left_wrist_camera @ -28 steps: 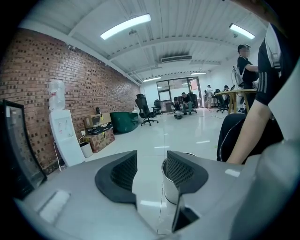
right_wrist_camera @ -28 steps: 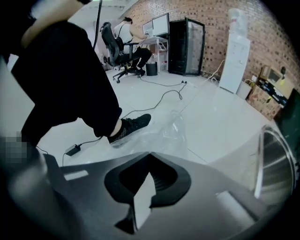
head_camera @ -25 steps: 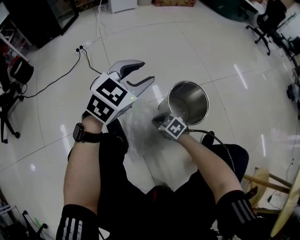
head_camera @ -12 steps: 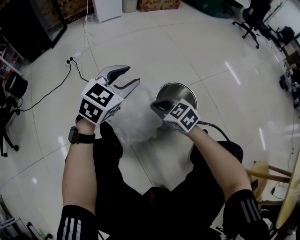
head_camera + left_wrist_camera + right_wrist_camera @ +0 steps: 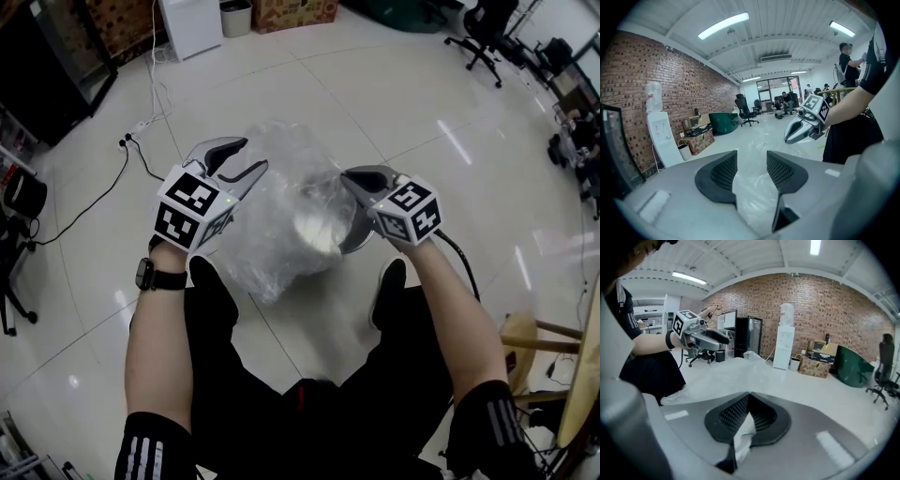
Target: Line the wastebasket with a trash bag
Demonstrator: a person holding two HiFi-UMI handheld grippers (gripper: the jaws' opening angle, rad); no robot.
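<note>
**Head view:** L gripper point(image 5: 249, 156) is hovering w/ jaws spread wide. The clear trash bag point(image 5: 272, 220) is hanging right beside and below them, its film lying against the lower jaw. R gripper point(image 5: 349, 178) is pointing across toward the L one, jaws drawn together at the bag's opposite edge. The bag is stretching between the two grippers and billowing out beneath both. The metal wastebasket point(image 5: 345, 248) is sitting on the floor below R gripper, mostly veiled by film, w/ only a bit of rim showing clear under that gripper's marker cube. A shoe point(image 5: 387, 291) is resting on the floor just below R gripper's wrist.

**Left gripper view:** L gripper point(image 5: 751, 171) is holding its jaws apart, w/ a plain gap between the pads. Bag film point(image 5: 752, 197) is running through that gap and down toward the gripper body, and neither pad is pressing on it. R gripper point(image 5: 799, 131) is showing ahead and to the right. A white water dispenser point(image 5: 658, 133) is standing off to the left by the brick wall.

**Right gripper view:** R gripper point(image 5: 749, 416) is clamping its jaws together, pinching a fold of film point(image 5: 742, 434) between the pads. The rest of the bag point(image 5: 736, 373) is spreading ahead and leftward toward L gripper point(image 5: 723, 338). The water dispenser point(image 5: 784, 347) is standing farther ahead, beyond the bag.
</note>
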